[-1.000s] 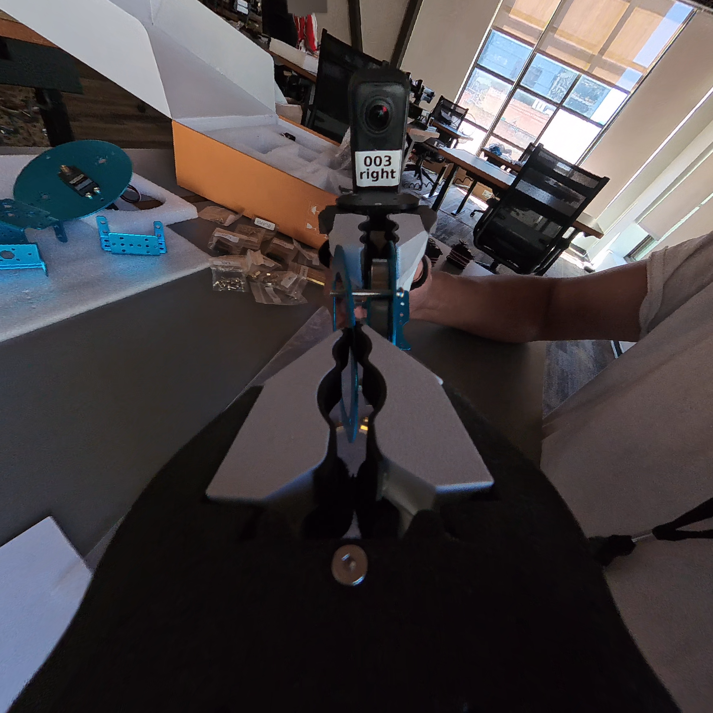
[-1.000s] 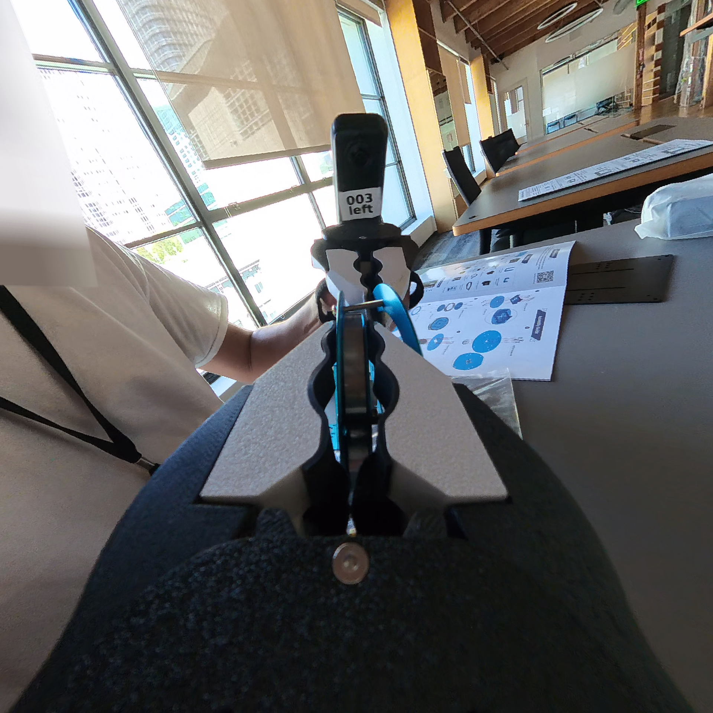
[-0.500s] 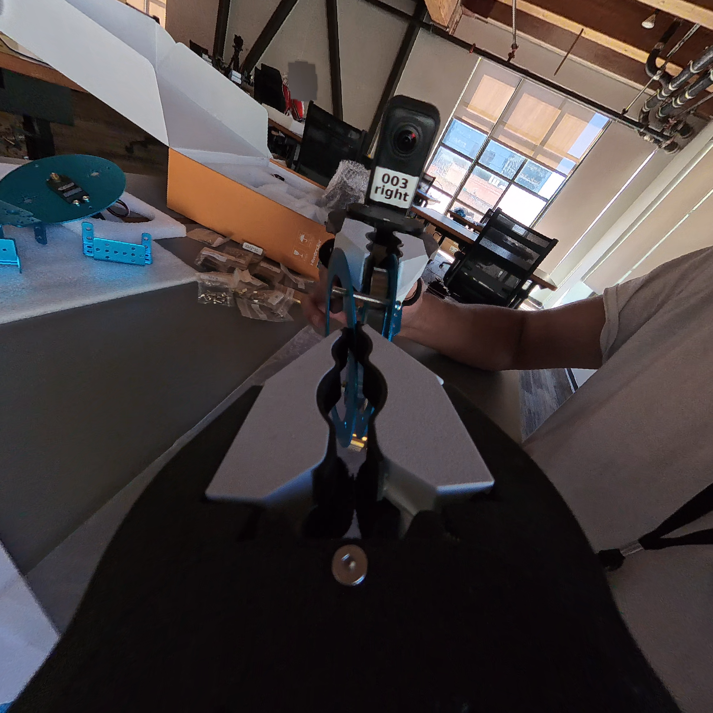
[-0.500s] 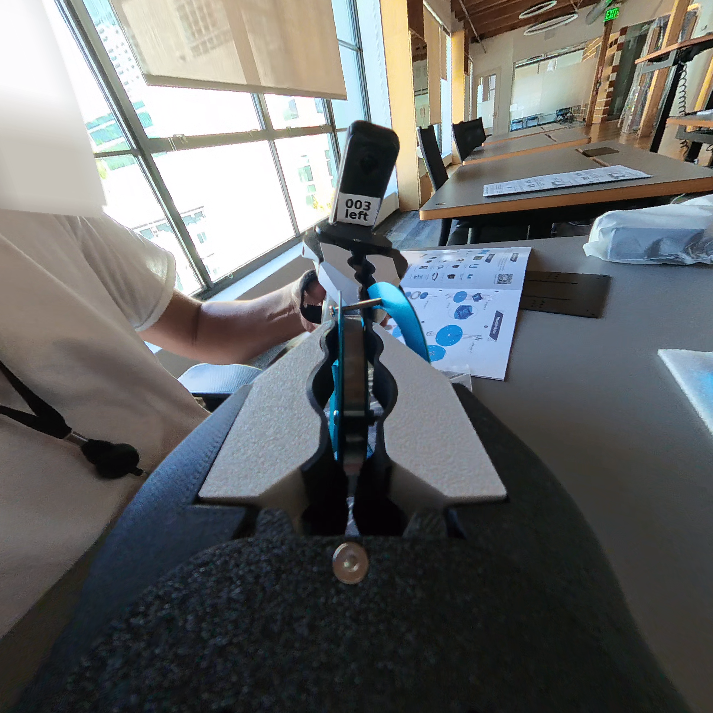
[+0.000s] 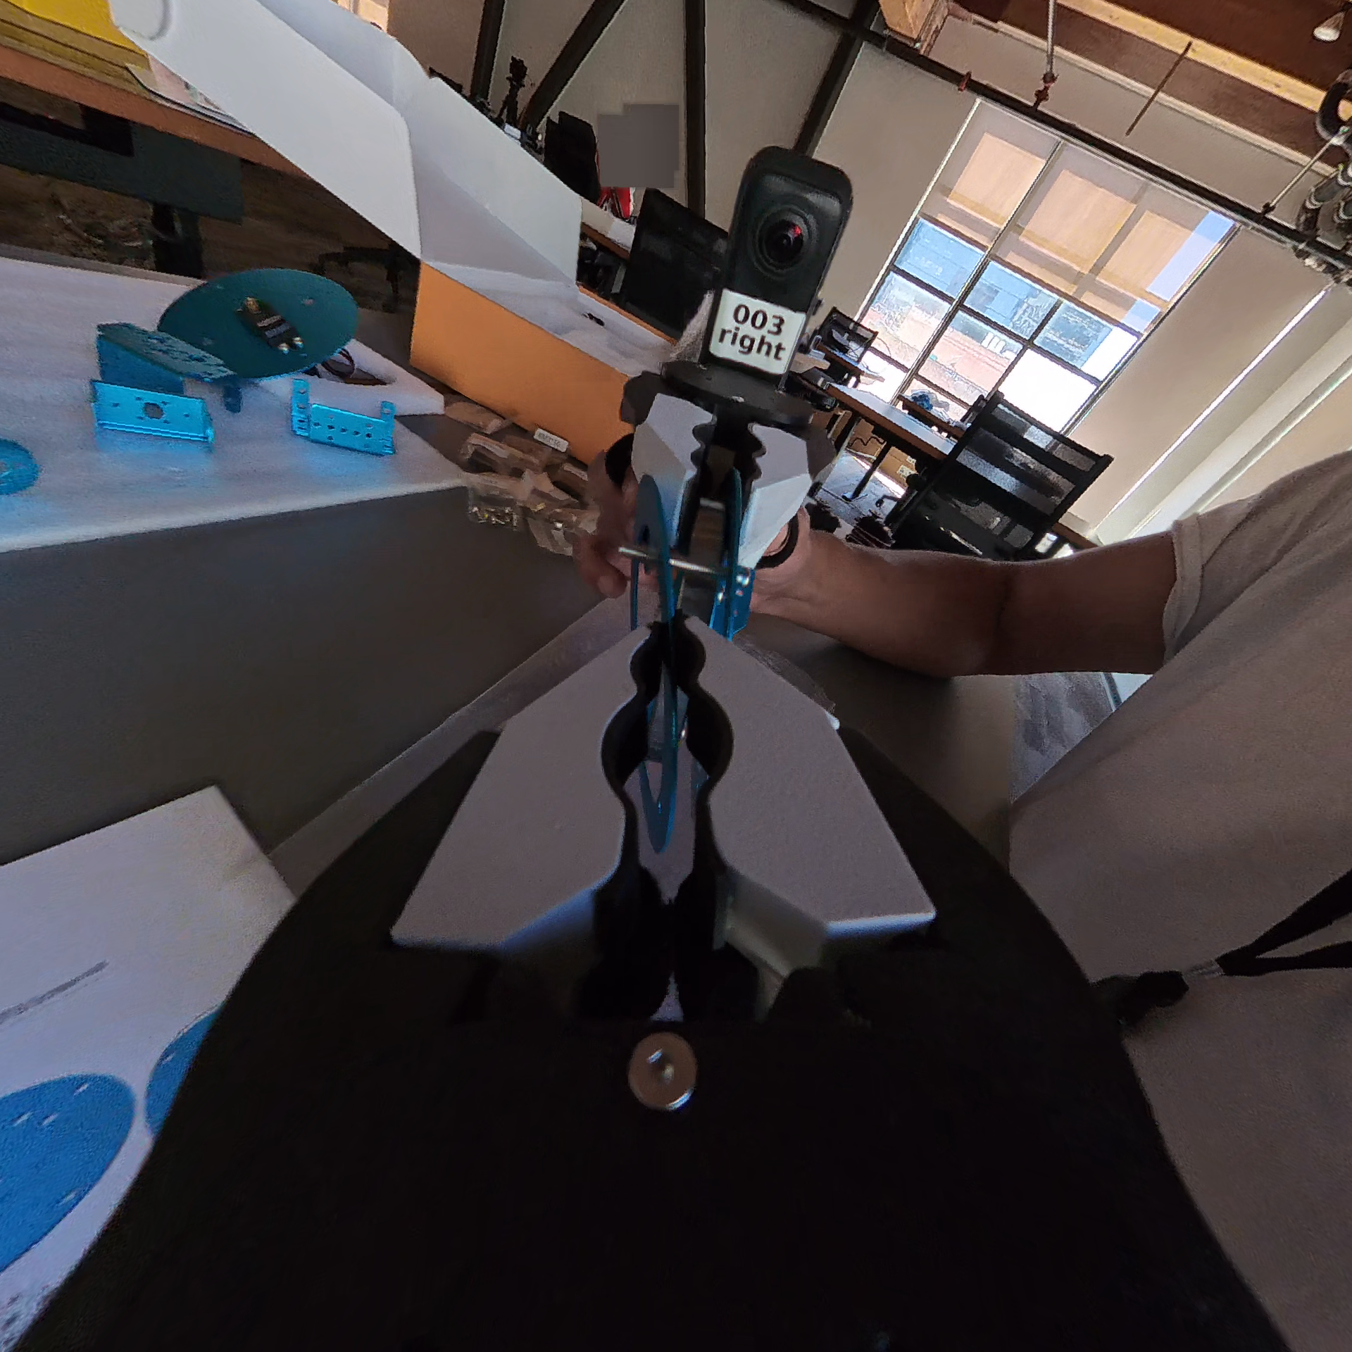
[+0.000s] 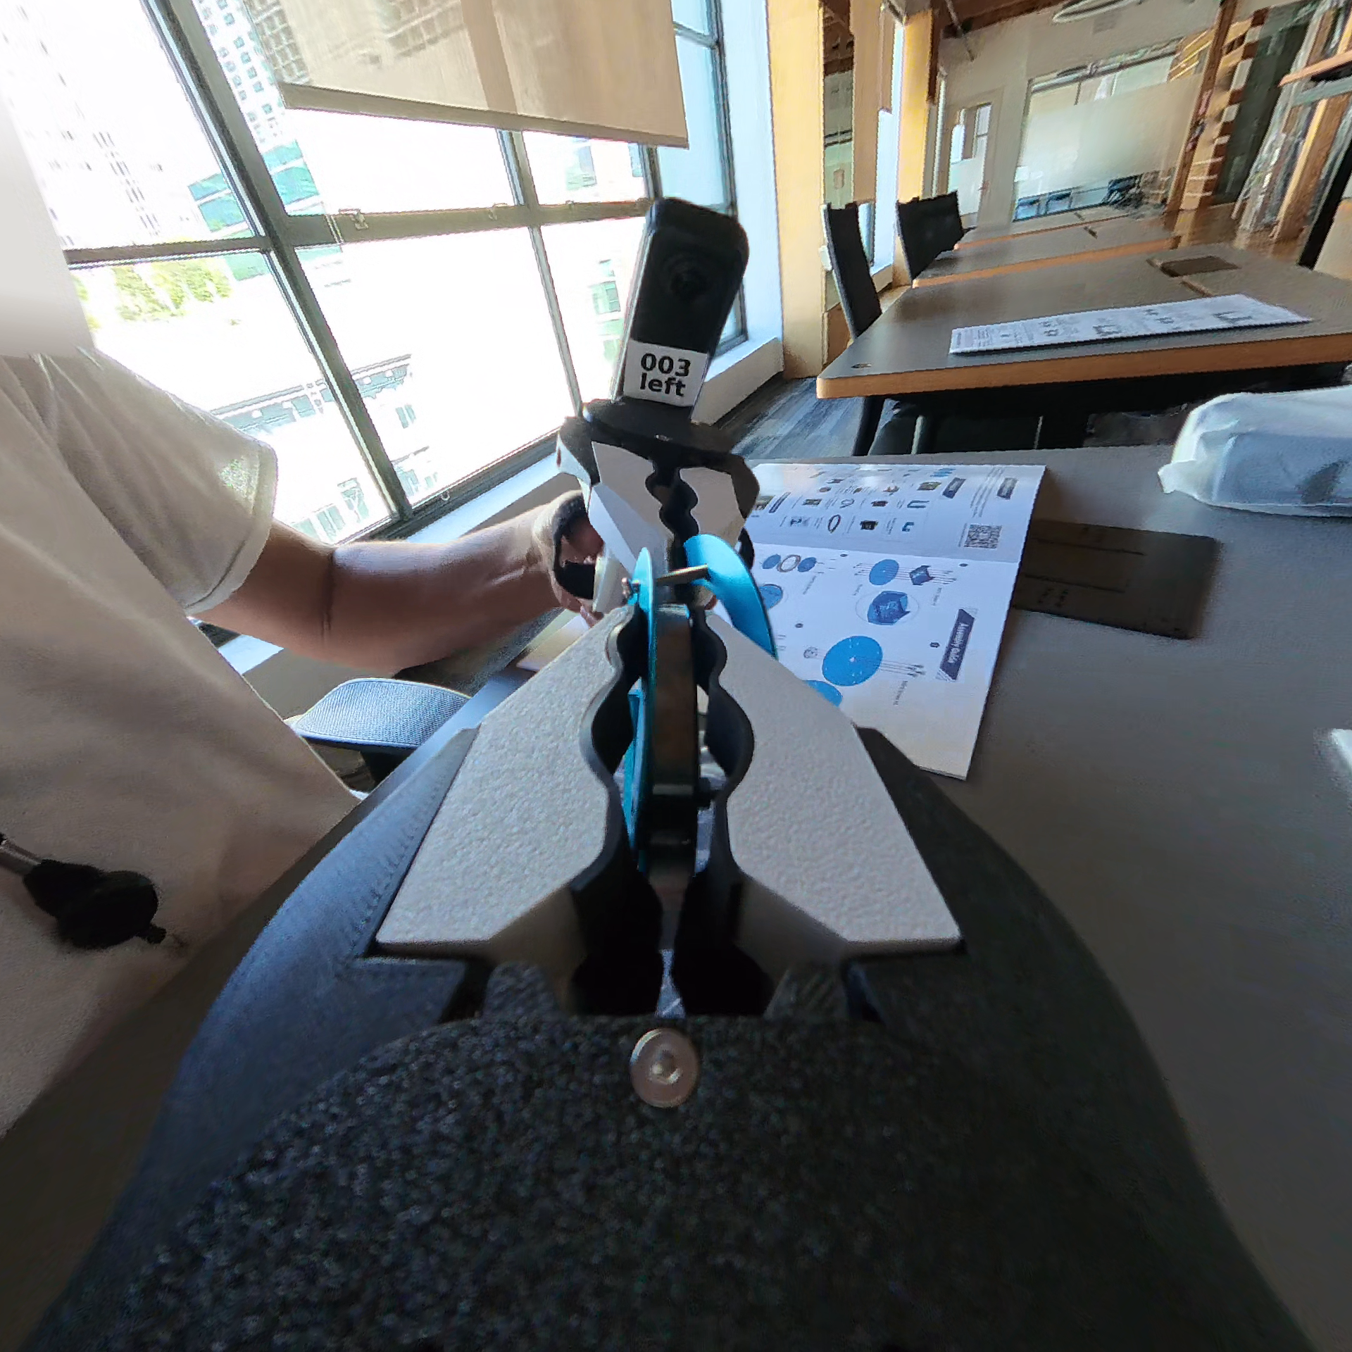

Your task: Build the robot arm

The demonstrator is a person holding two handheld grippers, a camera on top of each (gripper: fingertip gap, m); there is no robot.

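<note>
Your left gripper [image 5: 662,739] is clenched on a thin blue disc [image 5: 653,761], held edge-on between the two fingers. Facing it, tip to tip, your right gripper [image 6: 662,739] is clamped on a blue plate with a dark metal block against it [image 6: 662,724]. A bare metal pin [image 5: 669,562] runs crosswise where the two held parts meet; a second blue disc [image 6: 731,585] sits on that pin, just beyond your right gripper's fingertips. Both assemblies hang above the grey table [image 5: 219,622], touching nothing below.

Around, on your left view's side:
- white foam sheet [image 5: 88,468] carrying one teal round plate with a small black part on top [image 5: 260,329], and at least three blue brackets, one of them U-shaped [image 5: 344,428];
- one open orange box with white lid raised [image 5: 512,366], behind the foam;
- a scatter of small clear hardware bags [image 5: 512,483] between box and gripper, count unclear;
- one printed sheet with blue circles [image 5: 73,1097] at near left.

On your right view's side:
- one open printed booklet [image 6: 900,585] flat on the table, directly behind the grippers;
- one dark flat plate [image 6: 1119,585] just beyond it;
- one white wrapped bundle [image 6: 1266,461] far right.

Your forearms [image 5: 951,607] flank the meeting point.
</note>
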